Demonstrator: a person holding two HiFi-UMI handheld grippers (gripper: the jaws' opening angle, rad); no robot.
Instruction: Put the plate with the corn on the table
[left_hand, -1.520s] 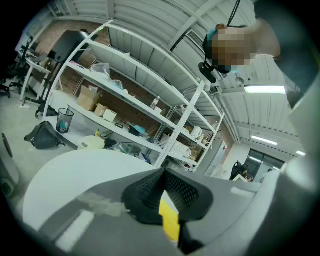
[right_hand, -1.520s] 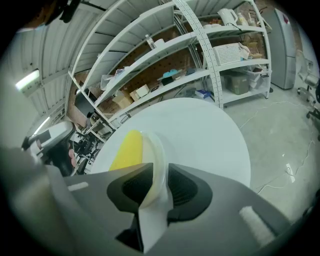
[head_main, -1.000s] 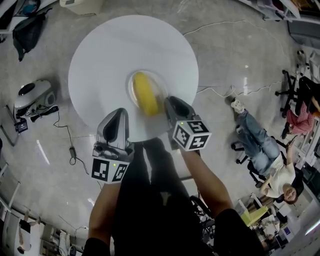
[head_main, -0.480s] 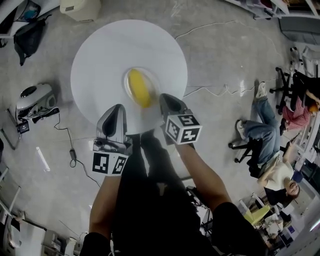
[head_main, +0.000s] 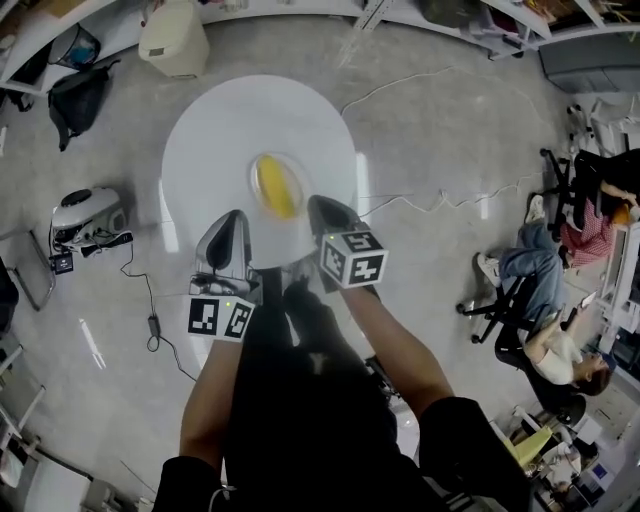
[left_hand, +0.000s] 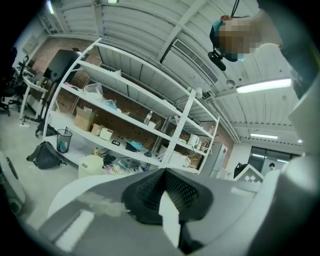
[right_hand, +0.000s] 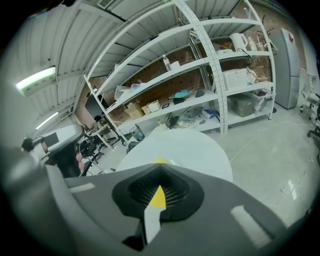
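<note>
Open workshop with a glossy grey concrete floor (head_main: 450, 110) and long white metal shelving (right_hand: 200, 65) crowded with boxes and clutter. Ahead of and below both sets of fingertips, a round white table (head_main: 215, 130). Near its middle, lying flat, a clear round plate (head_main: 298, 172) carrying one yellow cob of corn (head_main: 275, 187). Plate just past the tips of the right gripper (head_main: 318, 208) and slightly to their left, further ahead and to the right of the left gripper (head_main: 232, 222). Right fingers pressed together on nothing, tilted down toward the tabletop (a sliver of yellow cob showing through the slit between them in the right gripper view, the cob itself lying beyond, not gripped). Left fingers likewise closed together and empty, aimed almost level at the shelving. Both grippers side by side over the table's near edge, neither closed on the plate. Behind the fingers, black-and-white marker cubes (head_main: 353, 258) and bare forearms. Off to the right of the right fingers, a white cable (head_main: 430, 200) trailing across the floor and a seated person (head_main: 545, 310); beyond the table, a cream bin (head_main: 172, 42).
</note>
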